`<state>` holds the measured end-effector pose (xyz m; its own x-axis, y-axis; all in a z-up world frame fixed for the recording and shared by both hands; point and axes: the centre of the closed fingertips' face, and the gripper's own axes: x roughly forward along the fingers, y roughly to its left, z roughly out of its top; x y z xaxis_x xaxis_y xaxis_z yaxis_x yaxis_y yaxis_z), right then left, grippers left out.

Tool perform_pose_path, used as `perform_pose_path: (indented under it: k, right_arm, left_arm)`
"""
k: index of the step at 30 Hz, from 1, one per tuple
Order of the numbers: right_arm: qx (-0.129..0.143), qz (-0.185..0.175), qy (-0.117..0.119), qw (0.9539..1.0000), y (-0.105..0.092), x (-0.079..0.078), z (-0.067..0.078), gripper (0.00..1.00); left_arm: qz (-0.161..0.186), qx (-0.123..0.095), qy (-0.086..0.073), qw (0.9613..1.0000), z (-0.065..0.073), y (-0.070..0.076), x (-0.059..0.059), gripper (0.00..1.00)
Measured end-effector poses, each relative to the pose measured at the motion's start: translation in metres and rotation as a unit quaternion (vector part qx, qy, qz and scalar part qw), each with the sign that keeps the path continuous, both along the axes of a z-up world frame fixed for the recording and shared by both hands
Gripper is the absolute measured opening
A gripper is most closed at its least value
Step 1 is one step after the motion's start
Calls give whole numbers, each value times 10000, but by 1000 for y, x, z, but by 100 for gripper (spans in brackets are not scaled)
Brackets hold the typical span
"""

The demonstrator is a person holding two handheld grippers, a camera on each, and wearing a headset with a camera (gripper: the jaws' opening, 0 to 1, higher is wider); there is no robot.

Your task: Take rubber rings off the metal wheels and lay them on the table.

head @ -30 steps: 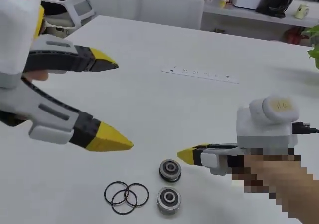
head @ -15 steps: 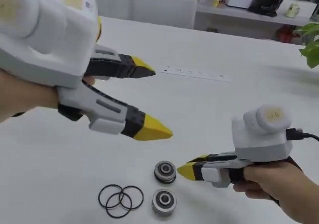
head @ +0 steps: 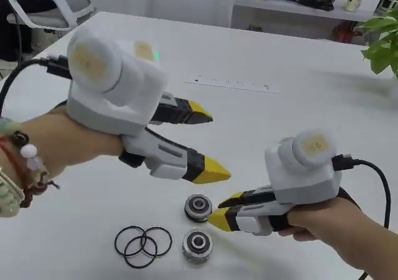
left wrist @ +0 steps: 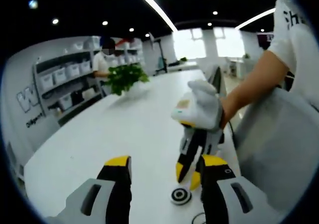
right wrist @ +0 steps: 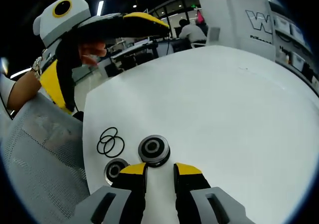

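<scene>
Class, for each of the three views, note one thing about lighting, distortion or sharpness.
Head view: soft, even light, sharp focus, only faint shadows beside the metal wheels and rubber rings. Left gripper view: fisheye bends the table; the far windows are blown out. Right gripper view: the table edge curves strongly, and the room beyond is dim.

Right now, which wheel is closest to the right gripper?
The wheel farther from the person, just off the right gripper's tips. The other wheel lies nearer the person, beside the loose black rings.
</scene>
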<state>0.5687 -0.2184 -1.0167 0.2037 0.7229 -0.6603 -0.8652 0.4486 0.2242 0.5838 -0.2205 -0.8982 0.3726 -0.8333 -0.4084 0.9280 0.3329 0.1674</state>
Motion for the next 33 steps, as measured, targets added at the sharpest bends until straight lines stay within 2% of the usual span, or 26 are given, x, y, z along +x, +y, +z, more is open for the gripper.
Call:
perform_pose_path:
  k: [2, 3, 4, 5, 6, 8, 12, 14, 16, 20, 22, 23, 27, 33]
  right_arm:
    - [5, 7, -5, 10000, 0, 0, 0, 19]
    - [14, 6, 1, 10000, 1, 0, 0, 19]
    - [24, 1, 5, 10000, 1, 0, 0, 19]
    - [34, -7, 4, 10000, 1, 1, 0, 18]
    - [17, -6, 3, 10000, 1, 1, -1, 19]
    - [-8, 13, -28, 10000, 2, 1, -1, 19]
    - [-11, 44, -29, 10000, 3, 0, -2, 19]
    - [-3, 69, -29, 10000, 4, 0, -2, 19]
    - [-6, 86, -47, 10000, 5, 0, -2, 19]
    - [1, 112, -50, 9999, 6, -1, -2, 19]
    - [-31, 145, -64, 9999, 7, -2, -3, 19]
    - [-42, 158, -74, 9998, 7, -2, -3, 19]
    - [-41, 179, -100, 9998, 8, -2, -3, 19]
    - [-50, 205, -125, 9997, 8, -2, -3, 19]
  left_arm:
    - [20, -43, 95, 9999, -12, 2, -2, 53]
    - [2, -50, 232, 9997, -19, 3, -5, 52]
    - [-22, -36, 519, 9986, -30, 4, -9, 49]
    - [-16, 17, 640, 9979, -37, 6, -10, 48]
    - [-14, 127, 653, 9978, -46, 8, -8, 46]
    - [-6, 277, 603, 9978, -55, 10, -7, 43]
    - [81, 575, 613, 9964, -76, 14, -5, 35]
    - [39, 623, 642, 9960, -81, 13, -6, 35]
    - [84, 600, 767, 9952, -86, 11, -7, 33]
    - [-54, 771, 773, 9940, -96, 9, -13, 25]
    - [38, 711, 852, 9938, -99, 10, -11, 23]
    - [127, 609, 959, 9934, -99, 9, -10, 22]
    - [192, 595, 956, 9934, -101, 12, -8, 20]
    - [254, 511, 1057, 9928, -102, 12, -8, 15]
